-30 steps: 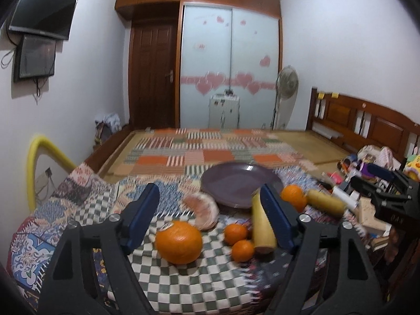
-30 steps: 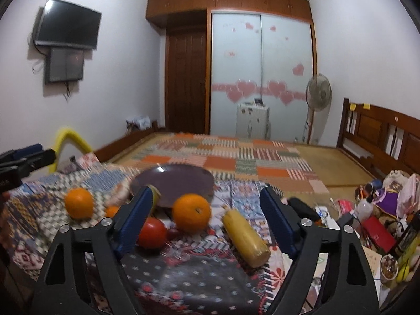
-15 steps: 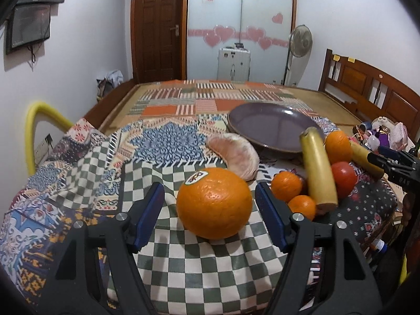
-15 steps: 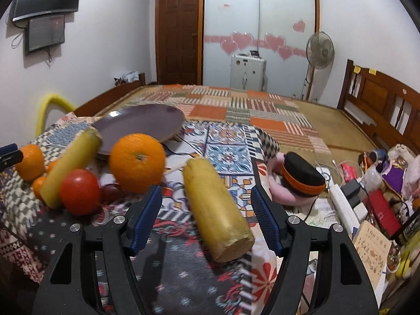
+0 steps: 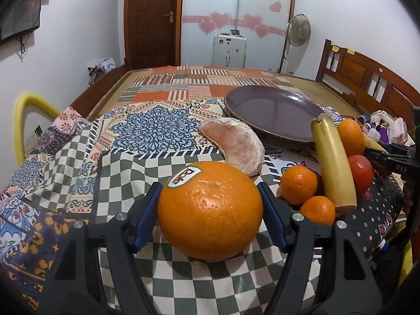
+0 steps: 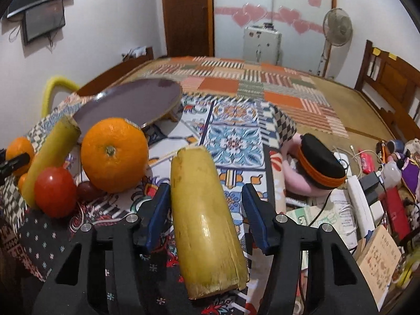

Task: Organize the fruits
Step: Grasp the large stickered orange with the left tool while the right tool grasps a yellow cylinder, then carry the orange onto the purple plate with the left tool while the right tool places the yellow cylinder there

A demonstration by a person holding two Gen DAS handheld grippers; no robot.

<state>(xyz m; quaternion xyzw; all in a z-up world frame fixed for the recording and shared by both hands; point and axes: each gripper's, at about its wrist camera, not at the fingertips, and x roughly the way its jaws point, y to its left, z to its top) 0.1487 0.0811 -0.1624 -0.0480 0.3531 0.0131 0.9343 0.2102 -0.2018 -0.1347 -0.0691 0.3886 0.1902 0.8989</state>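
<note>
In the left wrist view my left gripper point(image 5: 210, 204) has its blue pads against both sides of a big stickered orange point(image 5: 210, 210) resting on the checked cloth. In the right wrist view my right gripper point(image 6: 206, 207) is open around a yellow banana piece point(image 6: 204, 225), with a gap on the right side. A purple plate point(image 5: 273, 113) lies behind and shows in the right wrist view too point(image 6: 131, 105). A pomelo segment point(image 5: 236, 144), two small mandarins point(image 5: 298, 185), another banana piece point(image 5: 332, 162), a tomato point(image 5: 361, 170) and an orange point(image 6: 114, 155) lie between.
The patchwork cloth covers the table point(image 5: 147, 131). A pink toy with a black cap point(image 6: 315, 168), a power strip point(image 6: 359, 194) and books point(image 6: 378, 260) crowd the right edge. A yellow tube point(image 5: 23, 110) arches at the left. A bed mat lies beyond.
Both grippers moved forward and down. The left one closed in onto the big orange. The right one came around the banana piece, jaws narrower.
</note>
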